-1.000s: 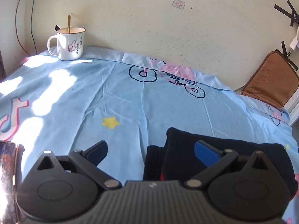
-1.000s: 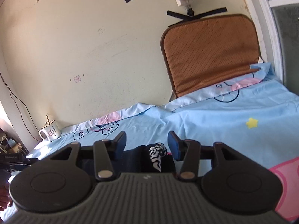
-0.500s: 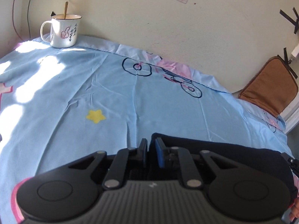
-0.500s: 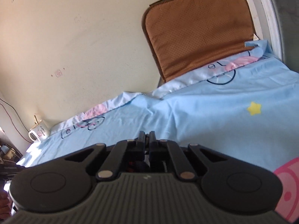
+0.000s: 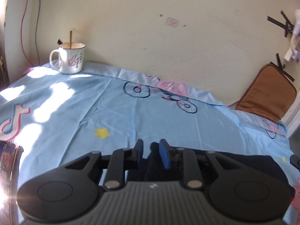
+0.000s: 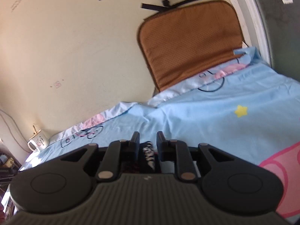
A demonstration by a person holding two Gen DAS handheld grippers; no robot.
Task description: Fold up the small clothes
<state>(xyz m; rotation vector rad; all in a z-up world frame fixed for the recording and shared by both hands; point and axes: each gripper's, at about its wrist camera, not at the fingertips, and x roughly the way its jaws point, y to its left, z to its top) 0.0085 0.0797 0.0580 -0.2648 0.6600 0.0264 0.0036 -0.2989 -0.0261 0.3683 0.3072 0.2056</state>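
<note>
I see matt black plastic on my left gripper (image 5: 151, 148), its body ribbed, with small shiny metal pins at the joints; my right gripper (image 6: 148, 140) has the same finish. The dark garment (image 5: 243, 161) looks like soft, dull knitted cloth. The bedsheet (image 5: 131, 116) is smooth printed cotton-like fabric, lightly creased. The mug (image 5: 70, 60) is glossy white enamel or ceramic, I cannot tell which. The brown cushion (image 6: 189, 43) has a fine perforated weave. The wall (image 5: 168, 46) is matt, slightly rough plaster

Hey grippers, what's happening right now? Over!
Left gripper and right gripper both part-open, straddling the folded black garment on the blue sheet. Nothing in the way.
</note>
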